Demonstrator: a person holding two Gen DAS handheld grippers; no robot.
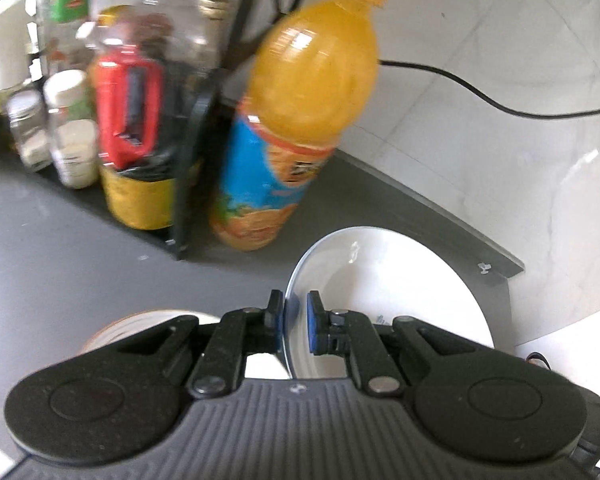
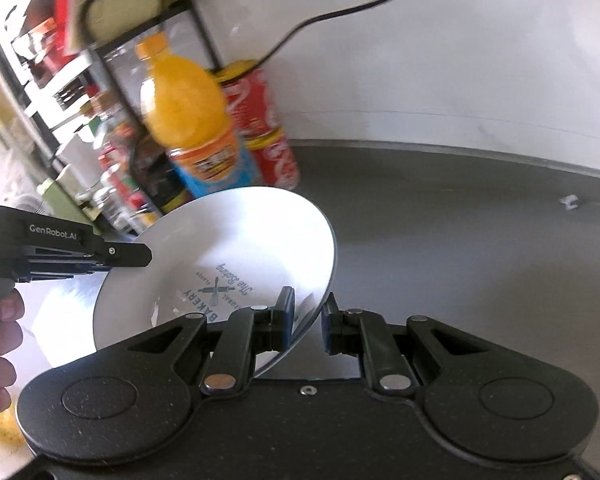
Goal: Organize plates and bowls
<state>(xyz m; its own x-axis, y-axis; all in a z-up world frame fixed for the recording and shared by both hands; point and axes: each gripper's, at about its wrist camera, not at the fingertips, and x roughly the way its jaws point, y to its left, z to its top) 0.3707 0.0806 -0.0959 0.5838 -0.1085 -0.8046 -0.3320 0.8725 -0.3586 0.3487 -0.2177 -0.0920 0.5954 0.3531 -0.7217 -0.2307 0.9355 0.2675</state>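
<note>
A white plate (image 1: 384, 300) with a bakery print is held tilted above the grey counter (image 1: 60, 248). My left gripper (image 1: 294, 322) pinches its left rim between the blue pads. The plate also shows in the right wrist view (image 2: 236, 248), where my right gripper (image 2: 308, 320) straddles its right rim with the jaws a little apart from it. The left gripper (image 2: 132, 255) shows there at the plate's left edge. A second dish with a brown rim (image 1: 140, 324) lies below the left gripper, mostly hidden.
An orange juice bottle (image 1: 300, 120) stands close behind the plate, next to a red cola can (image 2: 264, 120). A black wire rack (image 1: 188, 152) with bottles and spice jars fills the left. A black cable (image 1: 500, 100) runs along the white wall.
</note>
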